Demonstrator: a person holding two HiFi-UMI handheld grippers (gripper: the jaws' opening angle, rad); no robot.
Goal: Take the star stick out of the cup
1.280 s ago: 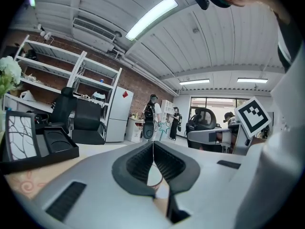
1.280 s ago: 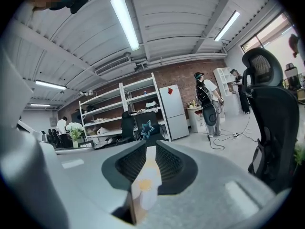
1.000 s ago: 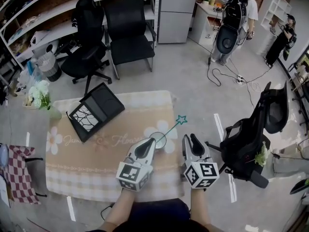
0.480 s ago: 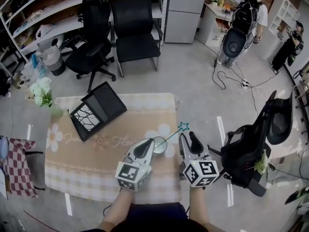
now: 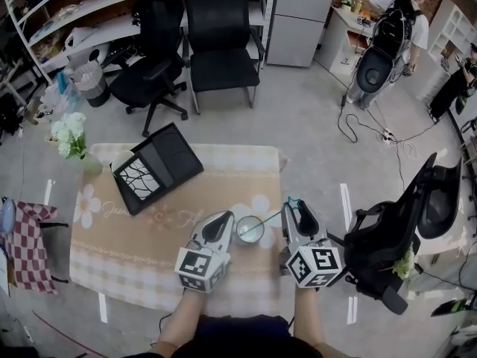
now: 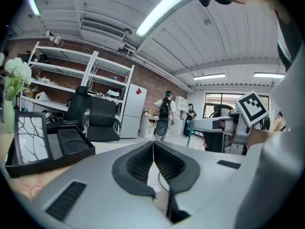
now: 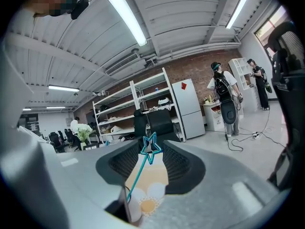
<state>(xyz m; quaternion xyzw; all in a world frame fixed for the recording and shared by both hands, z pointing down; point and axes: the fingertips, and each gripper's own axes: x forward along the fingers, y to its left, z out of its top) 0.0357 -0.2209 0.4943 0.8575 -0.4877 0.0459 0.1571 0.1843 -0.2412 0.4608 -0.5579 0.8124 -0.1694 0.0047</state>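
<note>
Both grippers reach forward side by side, nearly level. The left gripper has its jaws closed tip to tip. The right gripper has just been opening its jaws, now wide apart, with the star stick loose between them.

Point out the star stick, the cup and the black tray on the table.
star stick (image 7: 138, 175), right gripper view, on its teal shaft.
cup (image 5: 238, 231), head view, on its left rim.
black tray (image 5: 170, 157), head view, on its bare dark half.
</note>
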